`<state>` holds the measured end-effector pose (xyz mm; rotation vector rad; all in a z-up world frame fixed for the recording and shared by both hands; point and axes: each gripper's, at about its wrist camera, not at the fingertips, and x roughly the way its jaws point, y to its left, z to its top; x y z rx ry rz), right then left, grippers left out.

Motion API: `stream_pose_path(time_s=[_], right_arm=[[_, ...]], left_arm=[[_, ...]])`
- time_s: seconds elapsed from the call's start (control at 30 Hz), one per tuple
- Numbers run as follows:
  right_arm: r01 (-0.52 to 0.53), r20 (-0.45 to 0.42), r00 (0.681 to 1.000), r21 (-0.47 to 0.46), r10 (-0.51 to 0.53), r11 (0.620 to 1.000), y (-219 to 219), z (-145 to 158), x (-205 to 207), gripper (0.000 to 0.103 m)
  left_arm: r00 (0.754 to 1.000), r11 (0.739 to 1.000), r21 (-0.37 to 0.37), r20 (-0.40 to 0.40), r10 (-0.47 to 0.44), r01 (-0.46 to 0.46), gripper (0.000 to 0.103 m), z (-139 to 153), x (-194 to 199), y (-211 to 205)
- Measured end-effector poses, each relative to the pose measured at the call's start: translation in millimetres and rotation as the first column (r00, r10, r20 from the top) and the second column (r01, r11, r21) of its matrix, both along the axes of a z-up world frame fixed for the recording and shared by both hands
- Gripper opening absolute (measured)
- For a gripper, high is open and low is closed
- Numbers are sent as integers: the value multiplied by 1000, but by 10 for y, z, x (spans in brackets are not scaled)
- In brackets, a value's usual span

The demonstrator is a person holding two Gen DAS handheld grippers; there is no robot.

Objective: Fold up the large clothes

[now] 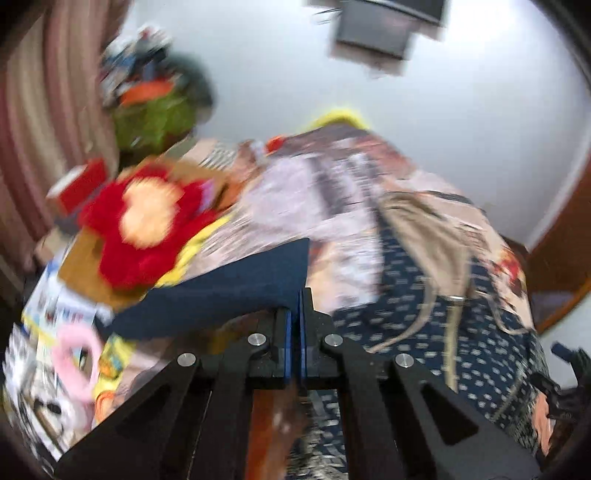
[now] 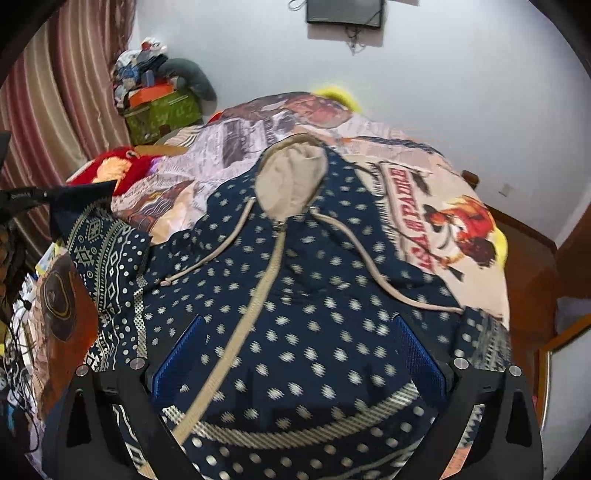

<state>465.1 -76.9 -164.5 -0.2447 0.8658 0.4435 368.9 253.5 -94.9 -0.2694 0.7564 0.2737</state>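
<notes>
A navy hoodie (image 2: 295, 295) with pale dots, beige hood lining and beige drawstrings lies face up on the bed. My right gripper (image 2: 299, 350) is open, its blue pads (image 2: 177, 354) spread just above the hoodie's chest. My left gripper (image 1: 295, 314) is shut on the navy cuff of the hoodie's sleeve (image 1: 221, 288) and holds it lifted. In the right wrist view the left gripper (image 2: 29, 195) shows at the far left, with the patterned sleeve (image 2: 107, 258) hanging from it. The left wrist view is blurred.
The bed has a printed blanket (image 2: 443, 206). A red plush toy (image 1: 147, 221) lies at the bed's left side. A green box (image 2: 162, 114) piled with clutter stands by the striped curtain (image 2: 55, 110). A dark screen (image 2: 343, 13) hangs on the white wall.
</notes>
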Motion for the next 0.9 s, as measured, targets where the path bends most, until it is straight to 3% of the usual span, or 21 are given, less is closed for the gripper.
stream_pose_path(time_s=[0.1,0.2,0.4,0.53,0.63,0.73,0.8,0.9], right_arm=[[26,9,1000,17,-26,1000,-201,96,-38,100],[46,13,999,27,-46,999,-391,164,-75,100],[65,4,998,3,-65,998,-692,195,-193,100],[68,-27,997,-24,-69,997,-805,100,-249,100],[62,-52,997,-31,-64,998,-814,11,-280,100],[49,-67,996,-35,-51,998,-729,-47,-292,100],[33,-64,997,-34,-35,999,-621,-45,-294,100],[3,-53,999,-14,-4,1000,-418,4,-297,100]], left_arm=[[996,995,44,21,-92,91,2,133,152,-450],[983,981,64,4,-183,182,2,65,311,-941],[926,933,48,-152,-345,355,2,-599,539,-1785],[886,916,-17,-247,-393,402,2,-1074,495,-2057],[859,902,-46,-286,-424,430,4,-1248,385,-2161],[835,883,-10,-323,-447,469,17,-1242,271,-2170],[826,874,-9,-324,-461,485,38,-1162,191,-2098],[867,898,-5,-260,-426,440,60,-943,33,-1794]])
